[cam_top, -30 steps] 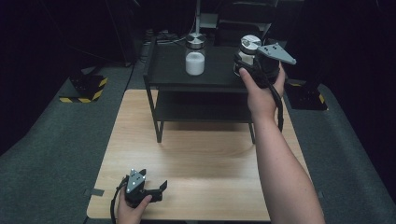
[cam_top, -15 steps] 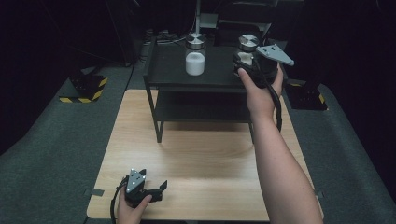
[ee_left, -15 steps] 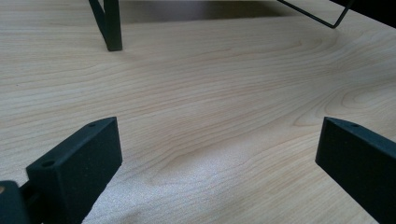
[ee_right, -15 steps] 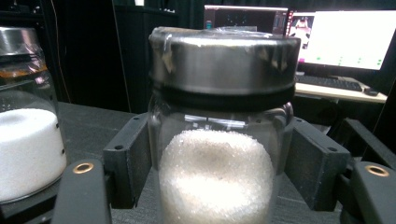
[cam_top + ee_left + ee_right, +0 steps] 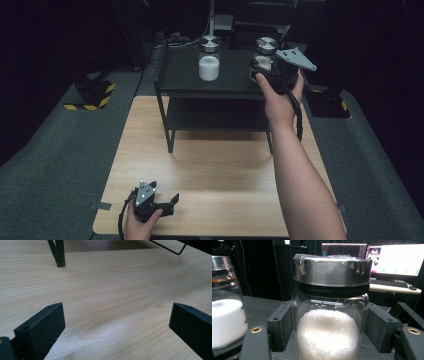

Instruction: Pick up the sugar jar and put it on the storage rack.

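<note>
A glass jar (image 5: 266, 49) with a metal lid and white grains inside stands at the right end of the black rack's top shelf (image 5: 235, 82). My right gripper (image 5: 265, 67) is shut on it. In the right gripper view both pads press the glass of the jar (image 5: 332, 270) just below its lid. Whether it rests on the shelf I cannot tell. A second jar (image 5: 209, 59) of white powder stands to its left, also seen as the second jar (image 5: 225, 315). My left gripper (image 5: 170, 204) lies open on the wooden table (image 5: 220, 170) near the front edge, with nothing between the left gripper's (image 5: 116, 322) jaws.
The black two-level rack stands at the back of the table, and one rack leg (image 5: 58, 253) is ahead of the left gripper. Grey carpet (image 5: 55, 150) surrounds the table. Lit monitors (image 5: 397, 260) stand behind the rack.
</note>
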`<state>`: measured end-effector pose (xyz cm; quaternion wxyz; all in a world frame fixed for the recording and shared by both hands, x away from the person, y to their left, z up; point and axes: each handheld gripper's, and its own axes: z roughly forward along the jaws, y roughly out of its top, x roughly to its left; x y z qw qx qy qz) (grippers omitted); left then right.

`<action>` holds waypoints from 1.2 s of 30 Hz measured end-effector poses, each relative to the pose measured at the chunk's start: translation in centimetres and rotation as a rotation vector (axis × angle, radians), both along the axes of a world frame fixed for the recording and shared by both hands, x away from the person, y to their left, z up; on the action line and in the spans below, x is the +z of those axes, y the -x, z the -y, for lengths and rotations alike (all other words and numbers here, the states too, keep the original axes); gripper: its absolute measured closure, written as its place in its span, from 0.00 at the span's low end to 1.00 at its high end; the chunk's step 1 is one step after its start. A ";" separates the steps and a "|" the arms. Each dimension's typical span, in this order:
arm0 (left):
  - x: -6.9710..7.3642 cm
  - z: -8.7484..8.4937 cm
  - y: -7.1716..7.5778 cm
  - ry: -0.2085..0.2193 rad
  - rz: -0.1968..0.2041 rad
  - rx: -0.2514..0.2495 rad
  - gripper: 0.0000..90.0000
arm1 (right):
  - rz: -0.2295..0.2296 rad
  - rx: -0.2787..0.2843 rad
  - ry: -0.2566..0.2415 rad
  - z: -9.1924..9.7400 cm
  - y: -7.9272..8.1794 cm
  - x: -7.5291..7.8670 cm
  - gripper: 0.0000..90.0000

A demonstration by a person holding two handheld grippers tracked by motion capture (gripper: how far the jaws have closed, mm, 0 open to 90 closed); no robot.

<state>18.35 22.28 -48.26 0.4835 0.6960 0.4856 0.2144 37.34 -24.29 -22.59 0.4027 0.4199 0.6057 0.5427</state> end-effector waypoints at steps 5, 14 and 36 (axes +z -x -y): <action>0.0 -0.1 0.0 0.005 0.001 0.000 0.01 | -0.013 0.010 0.004 0.2 -0.1 0.3 0.23; -0.1 -0.1 0.0 0.005 0.002 0.001 0.01 | 0.029 0.044 -0.017 0.7 0.6 -0.1 0.00; 0.0 -0.2 0.0 0.004 0.000 0.003 0.01 | 0.091 0.095 -0.047 3.1 4.6 -1.6 0.00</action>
